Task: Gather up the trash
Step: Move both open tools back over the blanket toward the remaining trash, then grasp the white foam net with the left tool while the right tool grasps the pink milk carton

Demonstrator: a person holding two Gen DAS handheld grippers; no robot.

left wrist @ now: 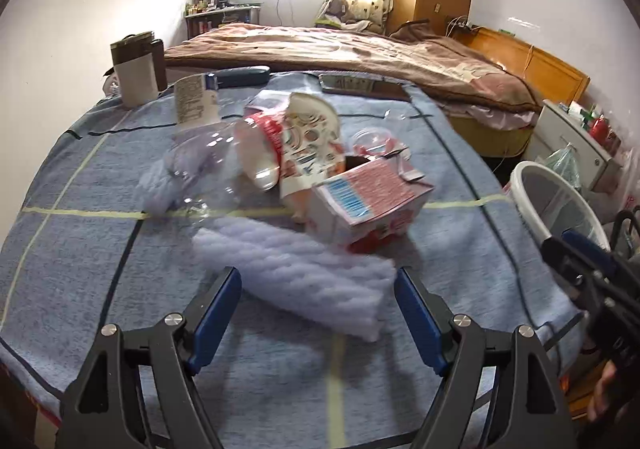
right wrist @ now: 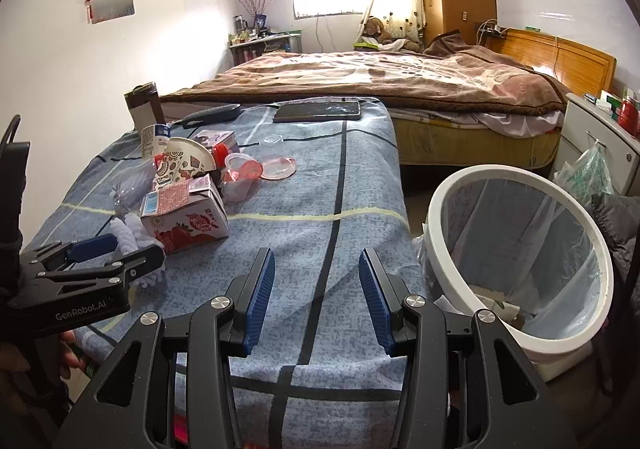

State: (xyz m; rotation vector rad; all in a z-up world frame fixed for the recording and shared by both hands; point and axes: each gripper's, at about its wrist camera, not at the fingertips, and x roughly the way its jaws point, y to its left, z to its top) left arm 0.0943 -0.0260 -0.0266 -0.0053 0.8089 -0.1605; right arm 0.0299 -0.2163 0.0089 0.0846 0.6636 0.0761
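So the left claw [left wrist: 318, 295] was spread wide around the near end of a white foam sheet [left wrist: 304, 273] on the blue-covered tabletop [left wrist: 100, 249], pads not pressing it. At its 12 o'clock sat a milk carton [left wrist: 368, 205], paper cup [left wrist: 304, 145] and clear bottle [left wrist: 200, 153]. The right claw [right wrist: 316, 289] hung part-open and empty, white trash bin [right wrist: 516, 249] at its 2 o'clock.

We see a white foam sheet [left wrist: 304, 273] lying flat between the left tongs [left wrist: 318, 289], a tipped strawberry carton [left wrist: 372, 205] just beyond, then a crushed paper cup [left wrist: 304, 145] (beside a clear bottle [left wrist: 200, 153]).
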